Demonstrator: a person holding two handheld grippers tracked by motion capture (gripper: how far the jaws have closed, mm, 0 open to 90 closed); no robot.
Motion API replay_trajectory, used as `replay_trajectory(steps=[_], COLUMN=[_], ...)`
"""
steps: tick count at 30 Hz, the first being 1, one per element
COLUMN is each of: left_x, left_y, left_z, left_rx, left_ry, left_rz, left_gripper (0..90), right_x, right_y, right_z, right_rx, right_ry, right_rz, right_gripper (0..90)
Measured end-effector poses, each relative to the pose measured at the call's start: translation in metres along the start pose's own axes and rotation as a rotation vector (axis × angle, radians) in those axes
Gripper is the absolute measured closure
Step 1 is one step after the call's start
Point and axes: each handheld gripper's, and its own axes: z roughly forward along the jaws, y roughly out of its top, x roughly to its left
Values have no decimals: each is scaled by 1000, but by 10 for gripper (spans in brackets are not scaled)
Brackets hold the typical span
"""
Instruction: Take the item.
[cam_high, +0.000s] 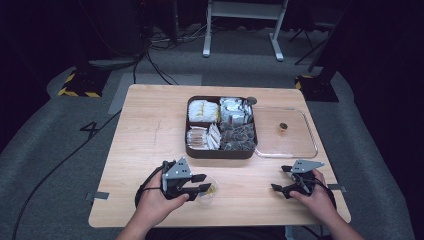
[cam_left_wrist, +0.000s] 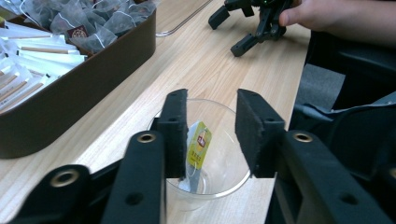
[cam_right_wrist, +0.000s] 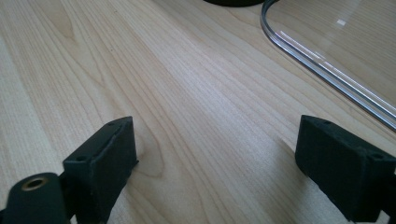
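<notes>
The left gripper (cam_left_wrist: 210, 135) hangs over the clear cup (cam_left_wrist: 208, 154), fingers (cam_left_wrist: 173, 133) spread, tea bag (cam_left_wrist: 198, 149) resting inside. Lift straight up so nothing snags the rim. The right gripper (cam_right_wrist: 215, 168) rests spread on the table (cam_right_wrist: 187, 84).

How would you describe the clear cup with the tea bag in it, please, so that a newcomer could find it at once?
Start at the wooden table and go to its near edge, in front of the brown compartment tray. There, under the left gripper, stands a small clear plastic cup. It alone holds a single tea bag with a yellow tag, whereas the other tea bags lie packed in the tray.
</notes>
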Motion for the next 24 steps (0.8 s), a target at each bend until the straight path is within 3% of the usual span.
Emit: replay_trajectory(steps=[2, 5, 9, 12, 18, 24], left_x=[0, 0, 1, 3, 9, 19], left_y=[-1, -2, -3, -2, -4, -12], left_z=[2, 5, 5, 0, -21, -45], left_rx=[14, 49, 39, 27, -2, -26], left_ry=[-5, 21, 23, 49, 130, 209], left_rz=[1, 23, 16, 17, 30, -3], left_gripper=[621, 602, 577, 534, 426, 387], right_x=[0, 0, 0, 0, 0, 0], right_y=[0, 0, 0, 0, 0, 0], right_z=[0, 0, 0, 0, 0, 0], right_rx=[0, 0, 1, 0, 0, 0], right_ry=[1, 0, 1, 0, 0, 1], right_rz=[1, 0, 0, 0, 0, -1], right_gripper=[127, 127, 127, 127, 127, 127])
